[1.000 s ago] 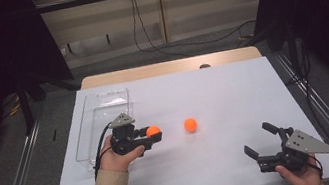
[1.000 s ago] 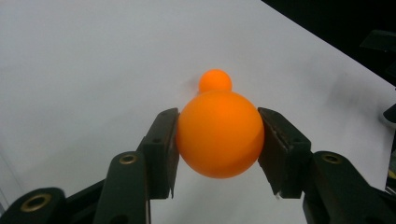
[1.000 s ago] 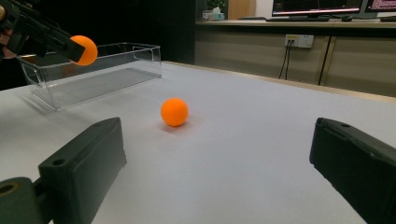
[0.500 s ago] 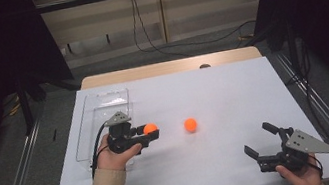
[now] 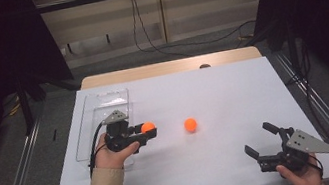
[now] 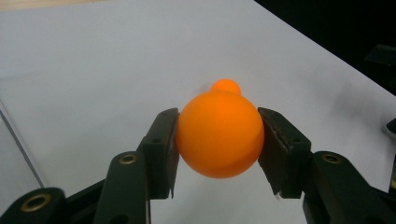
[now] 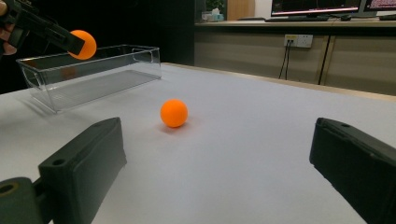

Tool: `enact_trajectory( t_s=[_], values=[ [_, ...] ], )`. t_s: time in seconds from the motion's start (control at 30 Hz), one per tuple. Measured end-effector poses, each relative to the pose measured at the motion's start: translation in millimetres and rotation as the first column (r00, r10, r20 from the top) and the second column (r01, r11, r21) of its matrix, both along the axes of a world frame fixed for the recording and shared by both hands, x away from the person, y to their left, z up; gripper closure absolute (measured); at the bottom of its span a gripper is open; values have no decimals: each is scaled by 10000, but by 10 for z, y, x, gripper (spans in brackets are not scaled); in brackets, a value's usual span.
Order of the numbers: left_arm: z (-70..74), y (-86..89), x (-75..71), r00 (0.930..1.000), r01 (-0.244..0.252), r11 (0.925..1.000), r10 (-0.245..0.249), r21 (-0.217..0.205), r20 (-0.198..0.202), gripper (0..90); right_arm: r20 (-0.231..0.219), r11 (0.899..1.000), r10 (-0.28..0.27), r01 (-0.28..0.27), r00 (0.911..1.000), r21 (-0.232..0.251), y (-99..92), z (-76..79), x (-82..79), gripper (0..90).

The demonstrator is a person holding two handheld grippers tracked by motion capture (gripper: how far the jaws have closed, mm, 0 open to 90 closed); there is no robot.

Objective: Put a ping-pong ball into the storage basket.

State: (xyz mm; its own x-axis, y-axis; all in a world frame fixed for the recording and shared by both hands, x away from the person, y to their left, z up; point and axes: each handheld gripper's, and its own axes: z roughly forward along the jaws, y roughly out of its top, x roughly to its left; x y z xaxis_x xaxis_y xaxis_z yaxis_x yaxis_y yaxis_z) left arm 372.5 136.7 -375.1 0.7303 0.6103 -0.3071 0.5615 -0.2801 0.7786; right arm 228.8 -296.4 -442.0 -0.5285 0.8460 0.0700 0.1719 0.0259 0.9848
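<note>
A: Where is the left hand-held gripper (image 5: pixel 149 131) right now?

B: Toward the left side of the bench (image 5: pixel 222 88), just beside the clear tray (image 5: pixel 103 100) that runs along the left edge. Its jaws are clamped on an orange ball (image 5: pixel 147 126), one pad pressing on each side of it.

A: Is that ball resting on the bench?

B: No. In the right gripper view the held ball (image 7: pixel 83 44) hangs above the tray's (image 7: pixel 93 70) rim, clear of the surface. In the left gripper view the ball (image 6: pixel 219 134) sits squarely between the two black pads.

A: And the other ball?

B: A second orange ball (image 5: pixel 190 125) lies on the white sheet near the middle of the bench, well apart from both tools. In the left gripper view it peeks out just above the held one (image 6: pixel 226 86).

A: What about the right hand-held gripper (image 5: pixel 260 141)?

B: Near the front right corner of the bench, held in the person's right hand (image 5: pixel 303 173). Its jaws stand wide apart with nothing between them, and they point toward the loose ball (image 7: pixel 174 113), which sits well ahead of them.

A: Anything in the tray?

B: It looks bare inside, as far as its clear walls show.
</note>
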Motion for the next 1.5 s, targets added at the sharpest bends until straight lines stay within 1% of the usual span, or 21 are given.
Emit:
enact_trajectory(
  t_s=[0.33,0.37,0.4,0.53,0.73,0.87,0.97,1.13,1.5],
  values=[
    [25,38,17,9999,-131,9999,131,-52,-13,510,4,10000,10,-10,10000,-20,1,0,0,27],
    [29,46,22,9999,-154,9999,154,-26,34,510,2,10000,7,-7,10000,-21,1,0,0,27],
    [33,49,22,9999,-142,9999,141,-66,-16,510,4,10000,9,-9,10000,-20,1,0,0,27],
    [40,74,38,9998,-201,9998,201,2,-4,510,4,10000,2,-2,10000,-13,0,1,-1,27],
    [49,101,51,9994,-342,9994,342,-60,-11,510,8,10000,-13,13,10000,-4,-2,2,-3,27],
    [58,121,58,9994,-346,9994,346,-21,-6,511,5,10000,-15,15,10000,9,0,2,-3,27],
    [63,137,63,9990,-449,9989,449,-96,-3,510,21,10000,-12,12,10000,-18,-1,2,-2,27],
    [80,172,75,9982,-597,9982,598,-60,51,510,19,10000,-16,16,10000,-13,-1,2,-2,27],
    [87,215,93,9975,-710,9975,710,-25,73,511,26,10000,-8,9,10000,-29,-2,2,-3,27]
  ],
)
